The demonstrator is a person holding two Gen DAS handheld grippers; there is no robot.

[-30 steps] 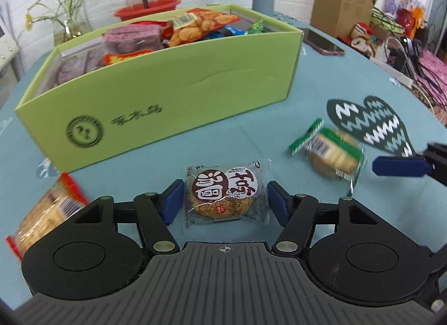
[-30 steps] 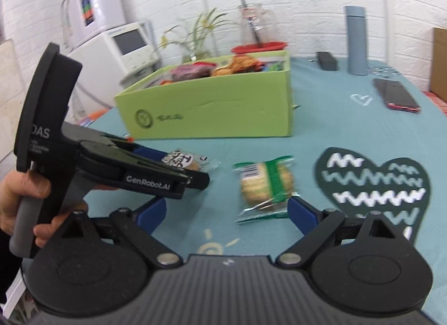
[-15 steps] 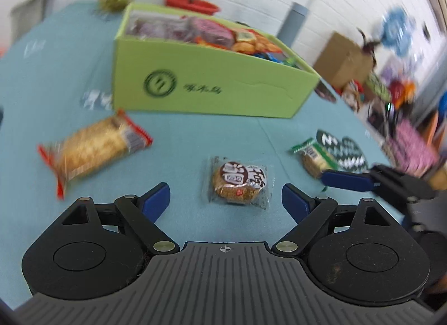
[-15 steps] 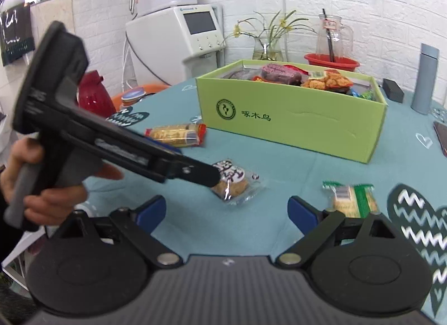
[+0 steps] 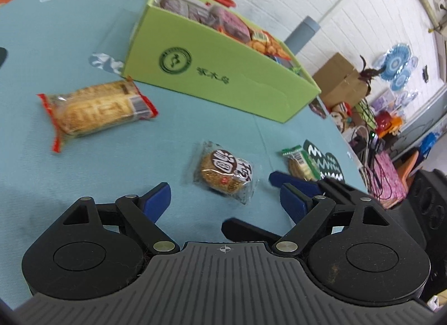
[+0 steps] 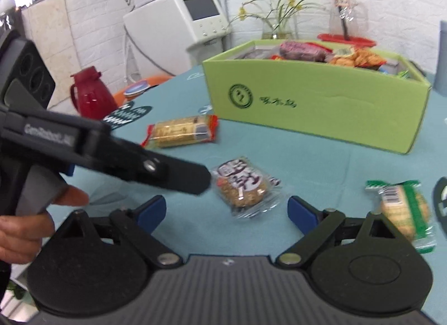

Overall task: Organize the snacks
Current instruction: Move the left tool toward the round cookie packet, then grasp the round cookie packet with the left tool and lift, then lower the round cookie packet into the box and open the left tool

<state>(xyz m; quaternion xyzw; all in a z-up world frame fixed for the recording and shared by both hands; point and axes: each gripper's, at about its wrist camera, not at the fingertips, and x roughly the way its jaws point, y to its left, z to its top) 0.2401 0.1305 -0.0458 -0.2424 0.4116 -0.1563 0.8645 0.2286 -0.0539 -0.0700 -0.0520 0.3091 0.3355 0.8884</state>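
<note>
The left gripper (image 5: 225, 199) was seen spread wide, its jaws just opened, nothing pinched; the round brown cracker packet (image 5: 226, 175) lay on the teal table (image 5: 83, 171) just ahead of its pads. The right gripper (image 6: 226, 211) was likewise held wide apart and empty, the same packet lying ahead of its gap. A green-wrapped packet (image 6: 405, 213) lay beside it. Farther off, a red-edged biscuit pack (image 5: 96, 109) and the green box (image 5: 223, 79) of snacks were seen.
</note>
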